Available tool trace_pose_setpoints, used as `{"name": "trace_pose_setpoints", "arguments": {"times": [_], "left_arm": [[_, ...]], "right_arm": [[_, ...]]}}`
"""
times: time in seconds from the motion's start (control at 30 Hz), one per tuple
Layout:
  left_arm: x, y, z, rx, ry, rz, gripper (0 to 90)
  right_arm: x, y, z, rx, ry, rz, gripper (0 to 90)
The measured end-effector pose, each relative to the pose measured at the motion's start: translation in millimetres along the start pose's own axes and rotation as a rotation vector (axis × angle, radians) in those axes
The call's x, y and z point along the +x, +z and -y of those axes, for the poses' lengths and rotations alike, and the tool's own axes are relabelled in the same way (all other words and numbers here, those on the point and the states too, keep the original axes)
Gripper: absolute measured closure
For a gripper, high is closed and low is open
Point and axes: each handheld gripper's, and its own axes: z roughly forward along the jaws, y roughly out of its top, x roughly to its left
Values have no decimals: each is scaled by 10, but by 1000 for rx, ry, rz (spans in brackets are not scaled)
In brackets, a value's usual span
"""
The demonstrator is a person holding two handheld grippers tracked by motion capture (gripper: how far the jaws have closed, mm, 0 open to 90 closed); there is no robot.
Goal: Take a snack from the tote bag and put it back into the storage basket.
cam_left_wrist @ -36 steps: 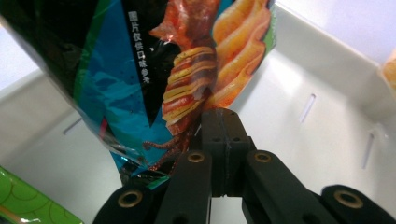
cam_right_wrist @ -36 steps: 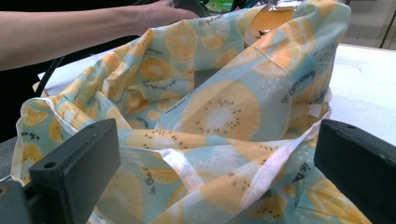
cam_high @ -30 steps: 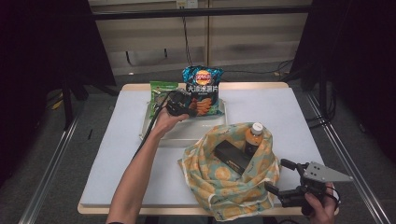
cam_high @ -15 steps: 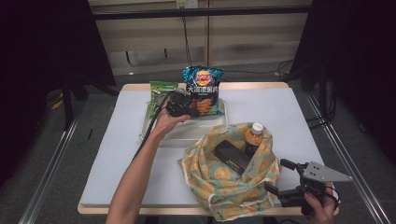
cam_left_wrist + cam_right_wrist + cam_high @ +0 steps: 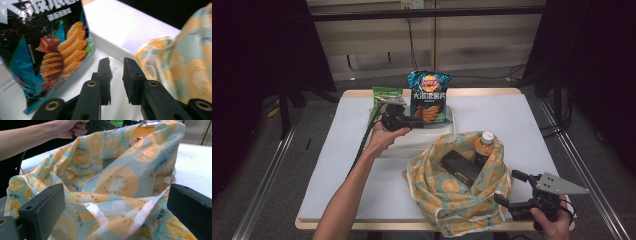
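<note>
On the white desk (image 5: pixel 337 165), a soft cloth bag (image 5: pixel 447 200) printed with orange slices slumps open-mouthed upward. Behind it, a glossy chip bag (image 5: pixel 428 97) stands upright in a white tray (image 5: pixel 412 145). The left hand-held gripper (image 5: pixel 417 121), beside the chips, has just been opening, narrow and empty; the right hand-held gripper (image 5: pixel 507 190) gapes wide at the cloth bag's edge.

Crisp bag (image 5: pixel 429 96): glossy crinkled foil; tote bag (image 5: pixel 447 192): soft matt printed cloth; tray (image 5: pixel 409 145): smooth white plastic; table (image 5: pixel 337 165): matt
</note>
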Motion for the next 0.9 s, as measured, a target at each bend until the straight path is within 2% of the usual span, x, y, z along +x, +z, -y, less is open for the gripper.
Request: {"name": "trace_pose_setpoints", "arguments": {"times": [0.1, 0.2, 0.23, 0.47, 0.53, 0.6, 0.67, 0.73, 0.77, 0.83, 0.87, 0.9], "left_arm": [[-96, -77, 20, -23, 8, 12, 709], [-237, -131, 47, -26, 32, 19, 662], [-304, -155, 63, -43, 36, 24, 643], [-618, -246, 70, -52, 95, 50, 559], [-716, -286, 46, -66, 109, 69, 549], [-812, -303, 33, -68, 126, 84, 538], [-891, -269, 65, -60, 131, 93, 515], [-933, -184, 132, -57, 129, 98, 470], [-941, -129, 162, -42, 123, 101, 455], [-950, -13, 201, 9, 139, 76, 422], [-939, 37, 222, 18, 134, 86, 407], [-931, 82, 240, 27, 132, 77, 409]], "right_arm": [[22, 34, -10, 4, 6, 8, 75], [44, 59, -29, 7, 24, 3, 131], [63, 67, -39, 7, 25, 5, 138], [97, 88, -130, 3, 6, 7, 237], [100, 72, -173, -11, 9, 1, 255], [105, 70, -214, -3, 4, 5, 281], [112, 97, -243, 7, 4, 13, 271], [117, 140, -258, 18, 11, 23, 208], [115, 169, -252, 28, 9, 26, 187], [102, 241, -228, 57, 5, 31, 169], [97, 279, -214, 68, 5, 41, 144], [88, 312, -198, 73, 4, 53, 126]]}}
